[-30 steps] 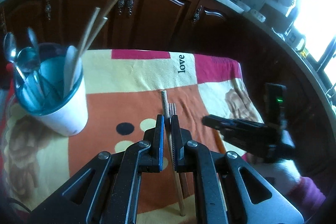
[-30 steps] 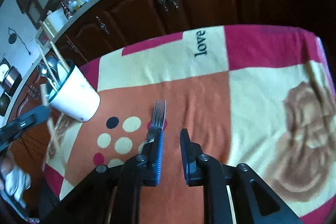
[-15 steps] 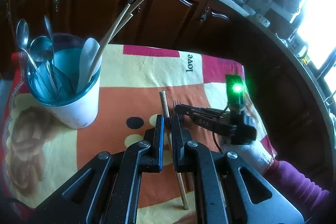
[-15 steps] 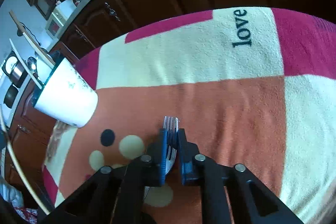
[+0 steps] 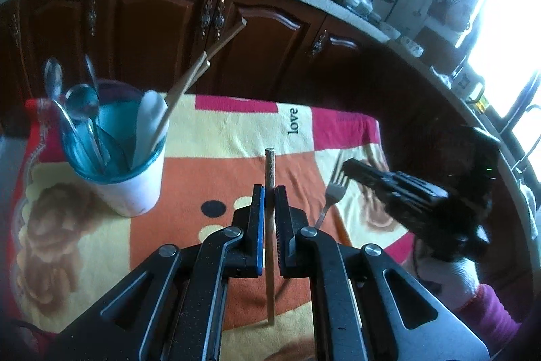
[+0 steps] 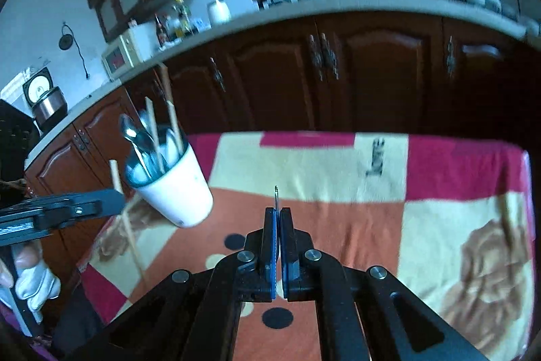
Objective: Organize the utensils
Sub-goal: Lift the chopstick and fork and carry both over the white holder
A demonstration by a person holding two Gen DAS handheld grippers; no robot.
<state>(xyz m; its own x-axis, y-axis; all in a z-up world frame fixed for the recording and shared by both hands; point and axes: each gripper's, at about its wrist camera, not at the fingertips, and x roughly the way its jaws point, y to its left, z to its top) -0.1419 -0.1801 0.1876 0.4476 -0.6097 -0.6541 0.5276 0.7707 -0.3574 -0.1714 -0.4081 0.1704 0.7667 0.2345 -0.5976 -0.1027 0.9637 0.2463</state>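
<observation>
My left gripper (image 5: 269,192) is shut on a wooden chopstick (image 5: 269,170) that pokes out ahead of the pads and trails back under them. A white cup with a blue inside (image 5: 135,188) stands to its left, holding spoons and two chopsticks. In the right wrist view my right gripper (image 6: 277,215) is closing its jaws tight on a metal fork (image 6: 276,196), seen edge-on between the pads. The left wrist view shows that fork (image 5: 333,192) hanging above the cloth from the right gripper (image 5: 348,166). The cup (image 6: 175,192) sits left of the fork.
A patterned cloth (image 5: 216,131) in orange, cream and pink covers the table. Dark wooden cabinets (image 5: 162,32) run close behind it under a counter with pots. A white-gloved hand (image 6: 30,283) holds the left gripper (image 6: 115,202) at the table's left edge.
The right gripper shut on the fork that lay on the cloth and lifted it into the air. The left gripper rose a little with the chopstick still in it.
</observation>
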